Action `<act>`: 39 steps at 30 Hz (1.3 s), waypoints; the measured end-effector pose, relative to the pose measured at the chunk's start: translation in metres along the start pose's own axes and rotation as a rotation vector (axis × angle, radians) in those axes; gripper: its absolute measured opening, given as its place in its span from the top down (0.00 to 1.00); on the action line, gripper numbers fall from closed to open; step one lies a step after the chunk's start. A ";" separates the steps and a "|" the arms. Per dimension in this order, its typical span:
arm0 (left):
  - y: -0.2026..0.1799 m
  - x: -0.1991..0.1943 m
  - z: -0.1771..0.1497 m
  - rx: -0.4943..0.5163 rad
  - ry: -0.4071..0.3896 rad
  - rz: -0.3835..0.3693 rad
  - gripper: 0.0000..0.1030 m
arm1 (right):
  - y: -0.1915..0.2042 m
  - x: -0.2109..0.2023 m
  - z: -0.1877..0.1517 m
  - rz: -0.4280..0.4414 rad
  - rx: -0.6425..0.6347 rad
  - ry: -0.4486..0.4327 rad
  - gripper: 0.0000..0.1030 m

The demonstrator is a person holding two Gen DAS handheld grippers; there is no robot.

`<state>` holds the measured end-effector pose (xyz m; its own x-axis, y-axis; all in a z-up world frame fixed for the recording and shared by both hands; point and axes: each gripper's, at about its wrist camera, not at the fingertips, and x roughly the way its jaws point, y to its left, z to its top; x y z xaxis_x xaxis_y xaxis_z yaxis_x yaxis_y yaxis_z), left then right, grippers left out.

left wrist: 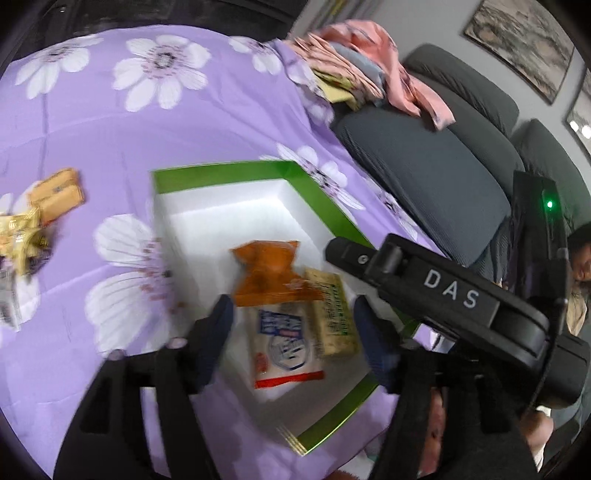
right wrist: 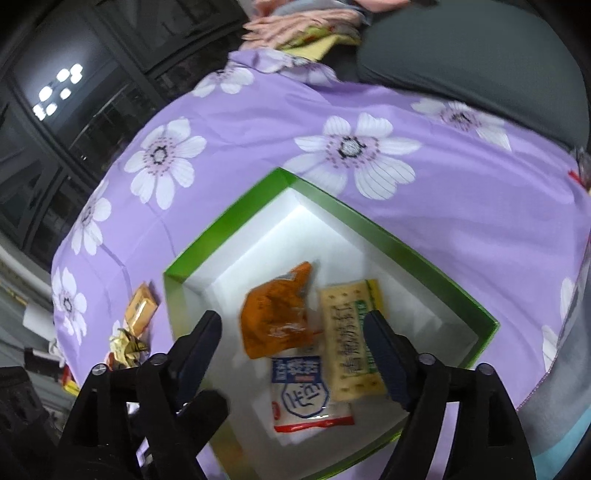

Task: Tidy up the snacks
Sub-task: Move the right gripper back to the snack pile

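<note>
A green-rimmed white box (left wrist: 325,206) (right wrist: 221,225) lies on a purple flowered cloth. Inside lie an orange snack bag (left wrist: 269,273) (right wrist: 277,317), a white-and-blue packet (left wrist: 284,343) (right wrist: 303,395) and a yellow-green cracker pack (left wrist: 332,314) (right wrist: 351,339). My left gripper (left wrist: 295,332) is open and empty above the packets. My right gripper (right wrist: 291,347) is open and empty over the box; its body (left wrist: 436,291) shows in the left wrist view. Loose snacks (left wrist: 55,195) (right wrist: 140,306) lie on the cloth left of the box.
A dark grey sofa (left wrist: 424,173) (right wrist: 461,55) runs along the far side, with folded pink cloth (left wrist: 369,66) (right wrist: 295,26) on it. Gold-wrapped sweets (left wrist: 22,236) (right wrist: 127,347) lie near the cloth's left edge. Dark cabinets (right wrist: 74,110) stand behind.
</note>
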<state>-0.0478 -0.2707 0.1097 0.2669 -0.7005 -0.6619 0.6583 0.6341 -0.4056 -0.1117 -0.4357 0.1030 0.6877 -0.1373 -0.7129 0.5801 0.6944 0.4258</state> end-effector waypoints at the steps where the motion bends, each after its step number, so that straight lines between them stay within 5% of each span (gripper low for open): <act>1: 0.007 -0.010 -0.001 -0.004 -0.014 0.023 0.23 | 0.006 -0.001 -0.001 -0.001 -0.018 -0.005 0.20; 13: 0.106 -0.111 -0.038 -0.186 -0.180 0.318 0.06 | 0.079 -0.010 -0.030 -0.057 -0.267 -0.064 0.15; 21: 0.175 -0.150 -0.063 -0.298 -0.182 0.485 0.05 | 0.124 -0.005 -0.056 0.020 -0.405 -0.062 0.11; 26: 0.211 -0.158 -0.081 -0.386 -0.188 0.573 0.05 | 0.149 0.014 -0.078 0.083 -0.458 0.005 0.11; 31: 0.234 -0.167 -0.087 -0.437 -0.173 0.582 0.05 | 0.168 0.026 -0.098 0.144 -0.486 0.051 0.11; 39: 0.248 -0.186 -0.088 -0.461 -0.195 0.633 0.05 | 0.237 0.072 -0.126 0.299 -0.516 0.262 0.11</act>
<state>0.0034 0.0460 0.0769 0.6379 -0.1810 -0.7485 -0.0038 0.9713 -0.2380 0.0200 -0.1921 0.0819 0.6199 0.2463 -0.7450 0.0508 0.9349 0.3514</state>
